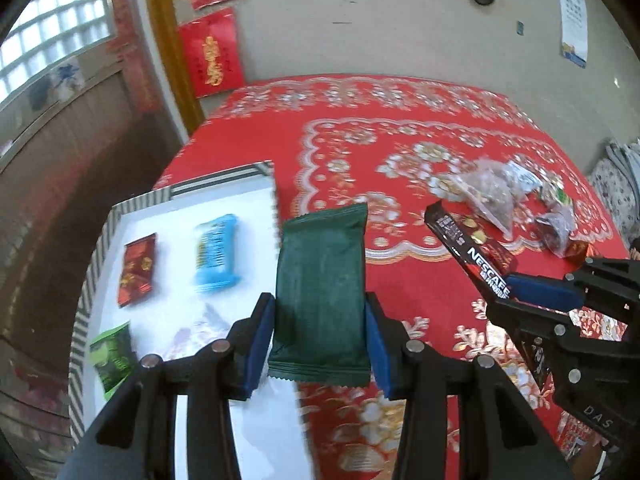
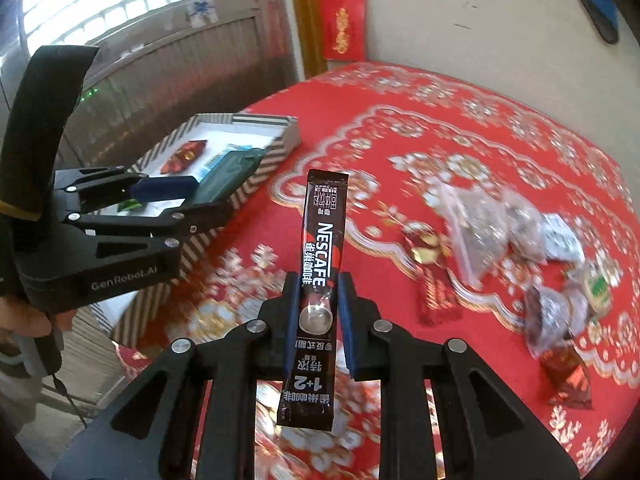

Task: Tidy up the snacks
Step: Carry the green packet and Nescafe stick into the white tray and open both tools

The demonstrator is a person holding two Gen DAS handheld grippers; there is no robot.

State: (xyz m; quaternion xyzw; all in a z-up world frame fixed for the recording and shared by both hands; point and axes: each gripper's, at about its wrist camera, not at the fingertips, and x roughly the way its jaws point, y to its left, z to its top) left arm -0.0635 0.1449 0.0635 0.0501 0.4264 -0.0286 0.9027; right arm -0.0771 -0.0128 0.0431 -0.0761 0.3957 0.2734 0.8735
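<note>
Here the left tongs (image 1: 320,336) grip the green packet (image 1: 322,296) at the box (image 1: 92,264) rim; the right tongs (image 2: 319,320), farther off, clamp the Nescafé stick (image 2: 318,264) lengthwise.

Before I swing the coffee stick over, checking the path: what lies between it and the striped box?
Only bare red tablecloth between the Nescafe stick and the striped box, per the right wrist view.

1. A table under a red flowered cloth (image 1: 400,140) carries everything.
2. A striped-rim box (image 1: 86,300) sits at its left edge.
3. A cluster of loose snack packets (image 2: 500,236) lies on the cloth, well apart from the box.
</note>
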